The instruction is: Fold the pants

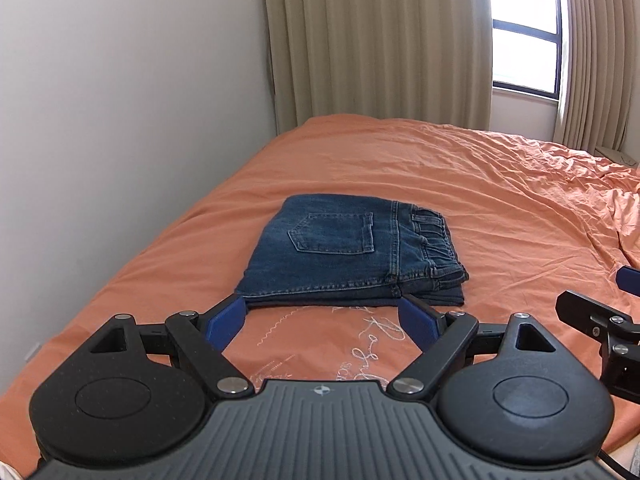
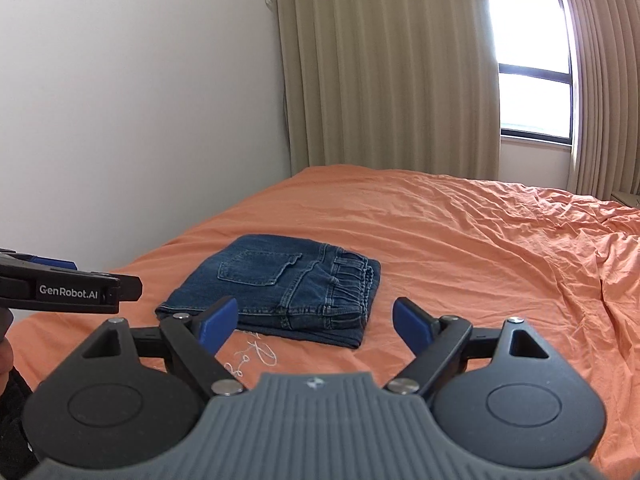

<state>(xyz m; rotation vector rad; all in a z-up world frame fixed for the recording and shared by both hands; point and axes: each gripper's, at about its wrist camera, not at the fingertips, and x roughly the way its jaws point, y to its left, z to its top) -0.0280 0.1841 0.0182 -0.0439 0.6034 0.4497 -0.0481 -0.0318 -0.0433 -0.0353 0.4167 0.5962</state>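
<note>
Orange bed [image 1: 460, 168]: folded jeans [image 1: 344, 248] lie flat; left gripper [image 1: 322, 322] and right gripper [image 2: 316, 322] hover level, wide open, empty.

— What stood at the left of the frame?
— A plain white wall [image 1: 120, 100], running back to beige pleated curtains [image 1: 372, 40].
— And the upper right?
— A dark-framed window [image 1: 524, 56], blown out with daylight, with another curtain at the far right edge.
— Below all that?
— A bed under a wrinkled orange sheet [image 1: 460, 184], with pale embroidered script [image 1: 376, 336] near the bottom centre.
</note>
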